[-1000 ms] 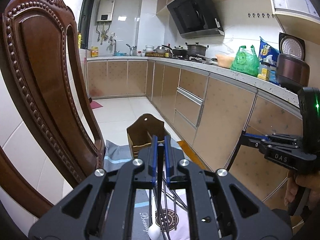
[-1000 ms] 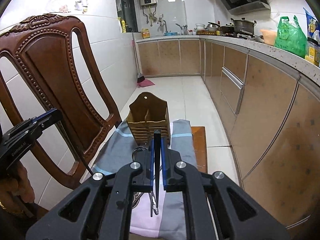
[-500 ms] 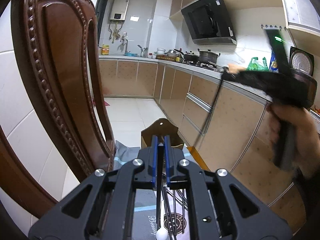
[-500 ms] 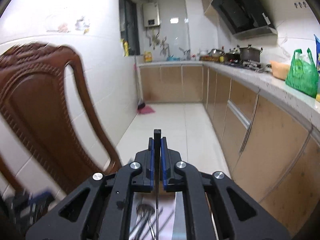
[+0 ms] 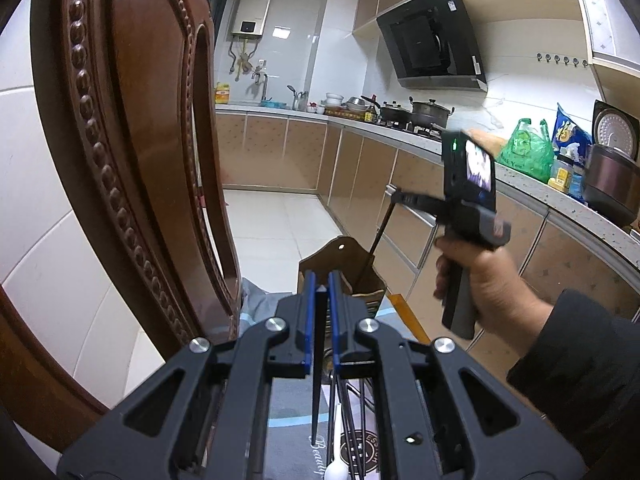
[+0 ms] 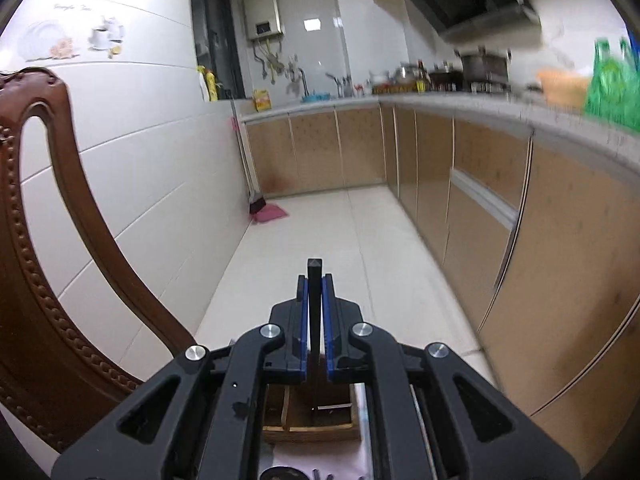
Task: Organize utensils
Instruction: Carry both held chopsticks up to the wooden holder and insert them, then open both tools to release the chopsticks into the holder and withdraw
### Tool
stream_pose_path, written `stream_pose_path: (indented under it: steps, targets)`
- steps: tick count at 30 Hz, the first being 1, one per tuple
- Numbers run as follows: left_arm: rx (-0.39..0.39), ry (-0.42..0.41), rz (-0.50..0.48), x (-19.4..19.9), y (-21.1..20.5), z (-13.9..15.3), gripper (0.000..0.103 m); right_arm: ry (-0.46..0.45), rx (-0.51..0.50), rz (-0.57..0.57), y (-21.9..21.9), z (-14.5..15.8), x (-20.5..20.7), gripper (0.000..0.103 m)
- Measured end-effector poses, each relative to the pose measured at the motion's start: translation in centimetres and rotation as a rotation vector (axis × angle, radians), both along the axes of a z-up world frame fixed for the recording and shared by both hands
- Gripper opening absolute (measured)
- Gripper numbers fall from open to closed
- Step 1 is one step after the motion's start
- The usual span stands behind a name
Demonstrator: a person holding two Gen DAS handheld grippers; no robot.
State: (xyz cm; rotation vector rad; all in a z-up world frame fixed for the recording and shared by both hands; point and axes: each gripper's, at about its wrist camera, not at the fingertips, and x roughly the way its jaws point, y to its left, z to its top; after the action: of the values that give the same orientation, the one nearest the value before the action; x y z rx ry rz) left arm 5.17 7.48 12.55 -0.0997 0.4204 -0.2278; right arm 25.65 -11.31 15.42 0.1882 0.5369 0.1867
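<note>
Cloth [image 5: 288,436] printed "Beauty", wooden utensil holder [image 5: 362,268] taking the right hand-held gripper's [image 6: 315,276] clamped black chopstick [image 5: 374,246], left hand-held gripper [image 5: 321,280] clamped on another chopstick [image 5: 316,368].

A home kitchen, seen from my two hands.

I see a range hood [image 5: 434,40] over pots on the stove [image 5: 416,114], a wall water heater [image 5: 250,12], a sink tap [image 5: 262,82], tan cabinets [image 5: 280,152] under a long counter, and a carved wooden chair [image 5: 132,140].
</note>
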Motion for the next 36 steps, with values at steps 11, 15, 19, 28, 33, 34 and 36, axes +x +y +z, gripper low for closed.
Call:
stream_pose_path:
  steps: [11,15,19,28,33,34,36]
  targets:
    - [0.009,0.018,0.026,1.1,-0.9,-0.6,0.006,-0.062,0.070,0.033,-4.6,-1.6,-7.0,0.080]
    - [0.008,0.011,0.051,1.4,-1.3,-1.2,0.006,-0.162,0.167,-0.031,-9.2,-4.1,-14.7,0.091]
    - [-0.016,0.012,0.084,2.2,-1.6,-1.1,0.006,-0.166,0.219,-0.100,-12.7,-9.6,-19.6,0.092]
    - [-0.111,-0.062,0.154,7.1,-3.8,4.5,0.006,-0.020,0.245,-0.143,-15.8,-12.7,-16.8,0.092]
    - [-0.084,-0.092,0.163,11.6,-5.6,7.4,0.006,-0.023,0.295,-0.141,-16.9,-13.0,-16.2,0.092]
    - [-0.074,-0.097,0.167,12.4,-6.0,7.8,0.006,-0.026,0.296,-0.138,-17.1,-13.0,-16.2,0.092]
    - [-0.066,-0.100,0.176,14.2,-6.5,8.1,0.006,-0.026,0.304,-0.135,-17.6,-13.0,-16.4,0.092]
